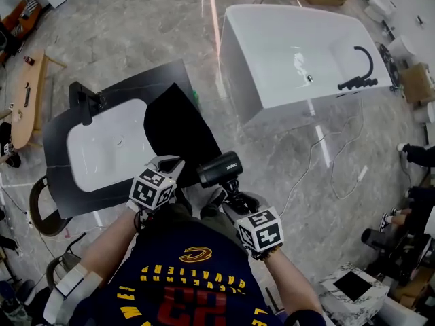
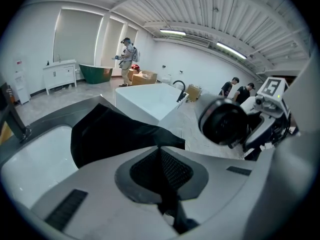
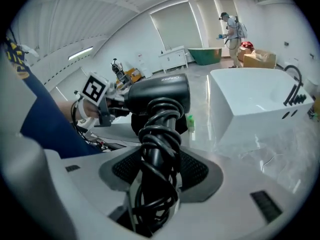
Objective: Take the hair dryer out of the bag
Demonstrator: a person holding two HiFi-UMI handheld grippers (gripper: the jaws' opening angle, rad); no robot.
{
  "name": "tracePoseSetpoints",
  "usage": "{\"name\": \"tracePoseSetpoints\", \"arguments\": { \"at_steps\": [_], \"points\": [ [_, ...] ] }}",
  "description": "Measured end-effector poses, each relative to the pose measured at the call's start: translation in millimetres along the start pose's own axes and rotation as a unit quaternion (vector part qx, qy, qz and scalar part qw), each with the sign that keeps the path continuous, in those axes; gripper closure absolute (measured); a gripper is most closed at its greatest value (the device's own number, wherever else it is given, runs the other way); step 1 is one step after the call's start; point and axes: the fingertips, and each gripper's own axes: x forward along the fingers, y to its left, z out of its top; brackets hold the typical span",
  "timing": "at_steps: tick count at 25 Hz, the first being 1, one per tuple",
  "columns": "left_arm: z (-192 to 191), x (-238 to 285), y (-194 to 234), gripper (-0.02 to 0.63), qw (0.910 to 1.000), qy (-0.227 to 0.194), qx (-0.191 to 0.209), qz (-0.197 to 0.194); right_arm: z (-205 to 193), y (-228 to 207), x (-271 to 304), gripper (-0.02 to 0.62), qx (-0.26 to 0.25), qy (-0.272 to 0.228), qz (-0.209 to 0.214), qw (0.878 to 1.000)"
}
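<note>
Head view: your left hand-held gripper (image 1: pixel 168 164) sits at the near edge of the black bag (image 1: pixel 178 129), which lies flat on the dark surface (image 1: pixel 60 156) just beside the white basin (image 1: pixel 109 151). Your right hand-held gripper (image 1: pixel 230 193) has the hair dryer (image 1: pixel 219 168) by its handle. The dryer's barrel stands just ahead of that gripper's tips, close to the right of the left one, near the bag's lower right corner.

Left gripper view: the jaws are pressed together with a fold of the bag's black cloth pinched between them, and the rest of the bag (image 2: pixel 112 131) spreads away ahead and to the left. The hair dryer (image 2: pixel 223 122) hangs off to the right of these jaws, with bare floor showing between it and the cloth, so it looks clear of the bag's mouth.

Right gripper view: the jaws are closed on the handle, which is wound round with its own black cord (image 3: pixel 157 134). The handle's long axis runs straight out along the jaws, and the barrel (image 3: pixel 159 95) lies crosswise at the far end. Your right hand alone carries the dryer, so any carrying away falls to it, I judge, while your left only pins the bag.
</note>
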Motion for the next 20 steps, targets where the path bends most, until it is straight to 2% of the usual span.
{"name": "tracePoseSetpoints", "arguments": {
  "at_steps": [5, 10, 14, 20],
  "points": [
    [-8, 10, -16, 0.589, 0.9995, 0.012, 0.027, -0.007, 47, -9, -13, 0.365, -0.01, -0.04, -0.014, 0.999],
    [-22, 28, -31, 0.589, 0.9982, 0.033, 0.045, -0.021, 98, -9, 29, 0.365, -0.034, -0.047, -0.012, 0.998],
    [-28, 48, -46, 0.589, 0.9969, 0.035, 0.059, -0.038, 135, -9, 74, 0.365, -0.04, -0.036, -0.009, 0.999],
    [-40, 64, -56, 0.589, 0.9934, 0.065, 0.076, -0.056, 165, -13, 135, 0.365, -0.058, 0.009, -0.018, 0.998]
  ]
}}
